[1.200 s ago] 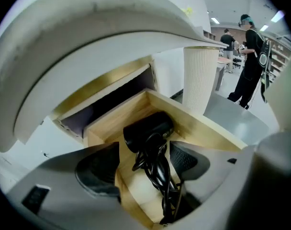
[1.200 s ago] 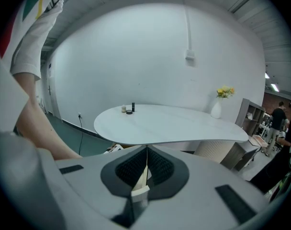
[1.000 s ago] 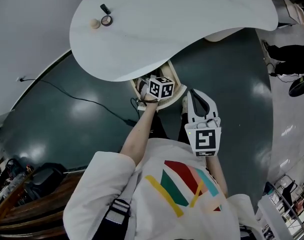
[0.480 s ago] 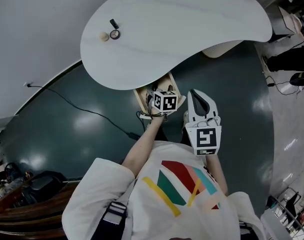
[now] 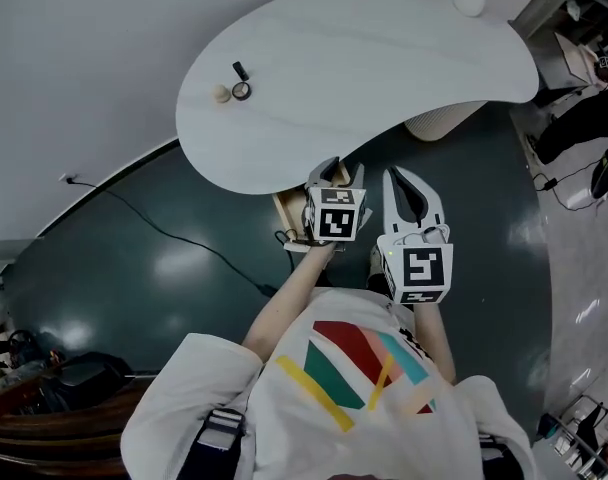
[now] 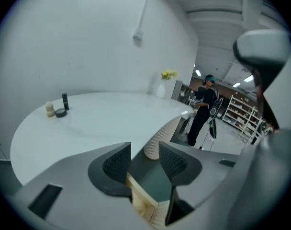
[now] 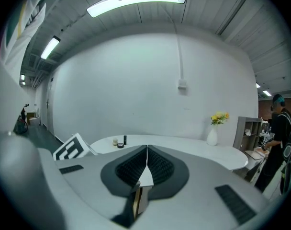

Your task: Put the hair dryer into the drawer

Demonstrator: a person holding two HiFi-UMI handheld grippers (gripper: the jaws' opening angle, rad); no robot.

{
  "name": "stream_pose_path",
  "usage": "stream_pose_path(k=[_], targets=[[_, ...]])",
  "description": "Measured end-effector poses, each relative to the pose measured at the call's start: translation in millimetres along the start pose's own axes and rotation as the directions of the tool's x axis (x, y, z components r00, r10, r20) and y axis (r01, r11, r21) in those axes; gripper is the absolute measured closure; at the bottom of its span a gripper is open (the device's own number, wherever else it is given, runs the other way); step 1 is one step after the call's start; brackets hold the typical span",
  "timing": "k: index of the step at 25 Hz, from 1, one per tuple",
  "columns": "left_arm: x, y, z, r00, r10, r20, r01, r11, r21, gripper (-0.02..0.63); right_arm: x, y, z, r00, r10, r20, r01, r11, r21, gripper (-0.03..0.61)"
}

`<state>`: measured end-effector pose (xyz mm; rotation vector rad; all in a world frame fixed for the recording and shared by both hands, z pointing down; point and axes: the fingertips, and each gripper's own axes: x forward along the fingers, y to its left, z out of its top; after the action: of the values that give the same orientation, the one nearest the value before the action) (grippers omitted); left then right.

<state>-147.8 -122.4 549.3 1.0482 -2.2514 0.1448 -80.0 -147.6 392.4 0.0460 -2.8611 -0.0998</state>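
Your left gripper (image 6: 144, 153), jaws just narrowed yet apart and empty, hung over the open drawer (image 5: 287, 213) at the table's (image 5: 364, 58) 6 o'clock edge; your right gripper (image 7: 146, 152) was closed, empty; the hair dryer was hidden.

A drawer (image 5: 289, 213) of pale wood is seen standing pulled out from beneath the near edge of the white table (image 5: 384, 58), above the dark floor. Only its left part is shown, and the rest is covered. One light wooden wall is shown close up in the left gripper view. The hair dryer cannot be made out.
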Motion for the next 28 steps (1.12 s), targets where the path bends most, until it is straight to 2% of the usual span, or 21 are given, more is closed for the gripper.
stream_pose_path(k=[3, 6, 10, 12, 15, 19, 24, 28], targets=[[-24, 1, 51, 0.992, -0.023, 0.123, 0.028, 0.999, -0.038, 0.417, 2, -7, 26, 0.998, -0.002, 0.063, 0.002, 1.0, -0.008, 0.566], [-56, 5, 101, 0.969, -0.025, 0.247, 0.042, 0.997, -0.066, 0.419, 4, -9, 60, 0.99, 0.012, 0.14, -0.009, 1.0, -0.021, 0.566], [-105, 12, 158, 0.912, 0.006, 0.41, 0.013, 0.999, -0.045, 0.428, 8, -9, 104, 0.971, 0.046, 0.233, -0.035, 0.998, -0.049, 0.566], [-129, 16, 176, 0.881, 0.042, 0.471, -0.028, 0.999, -0.036, 0.468, 9, -2, 119, 0.961, 0.08, 0.263, -0.063, 0.995, -0.074, 0.566], [-163, 25, 192, 0.839, 0.128, 0.528, -0.144, 0.99, -0.012, 0.567, 10, 12, 133, 0.949, 0.133, 0.285, -0.11, 0.989, -0.095, 0.566], [-199, 32, 204, 0.779, 0.206, 0.592, -0.266, 0.964, 0.015, 0.595, 15, 26, 133, 0.947, 0.163, 0.278, -0.147, 0.986, -0.075, 0.566], [-223, 41, 202, 0.746, 0.237, 0.622, -0.262, 0.964, -0.054, 0.597, 19, 38, 127, 0.947, 0.199, 0.252, -0.189, 0.98, -0.062, 0.568], [-244, 48, 201, 0.703, 0.29, 0.649, -0.336, 0.94, -0.056, 0.597, 20, 45, 130, 0.938, 0.231, 0.259, -0.225, 0.973, -0.051, 0.568]])
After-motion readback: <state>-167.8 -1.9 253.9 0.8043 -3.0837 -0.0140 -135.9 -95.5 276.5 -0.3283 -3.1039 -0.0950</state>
